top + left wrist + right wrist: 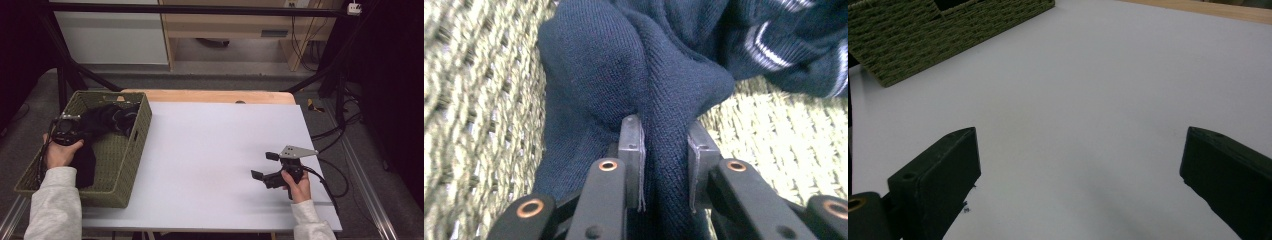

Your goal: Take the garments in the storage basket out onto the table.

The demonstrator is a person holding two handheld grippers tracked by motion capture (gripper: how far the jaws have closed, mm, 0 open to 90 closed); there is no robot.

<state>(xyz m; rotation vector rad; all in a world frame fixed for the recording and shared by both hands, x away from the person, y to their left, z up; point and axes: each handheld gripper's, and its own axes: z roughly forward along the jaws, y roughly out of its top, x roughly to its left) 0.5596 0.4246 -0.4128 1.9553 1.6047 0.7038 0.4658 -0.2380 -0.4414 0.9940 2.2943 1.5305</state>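
- High view: the left gripper [67, 131] sat in the woven basket [131, 150] at the bench's [210, 150] left, on the dark navy garment [102, 122]; the right gripper [270, 167] waited well apart over bare bench.
- Left gripper view: the fingers [631, 145] had closed on a fold of the garment [664, 100], which bunched up and away ahead of them.
- Right gripper view: the fingers [938, 175] stood wide, holding nothing; the basket [923, 35] lay far ahead.

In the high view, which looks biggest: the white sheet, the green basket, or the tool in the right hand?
1. White sheet, largest.
2. Green basket.
3. Right tool, smallest.
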